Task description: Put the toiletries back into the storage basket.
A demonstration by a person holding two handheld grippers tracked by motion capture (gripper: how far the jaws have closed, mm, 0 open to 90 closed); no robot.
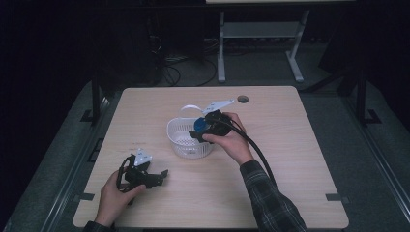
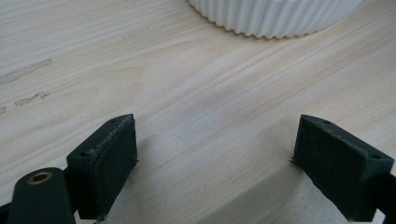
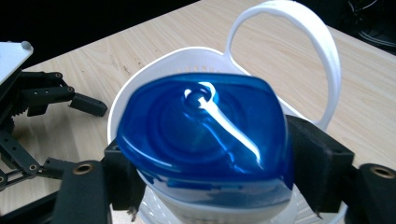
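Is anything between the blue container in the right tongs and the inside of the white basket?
Nothing visible. The blue container sits between the jaws of the right tongs, directly over the basket opening. The handle arches off to the side, and the left tongs rest apart on the table.

A dim lab: bare wooden table (image 1: 290,159), floor cables (image 1: 186,72).
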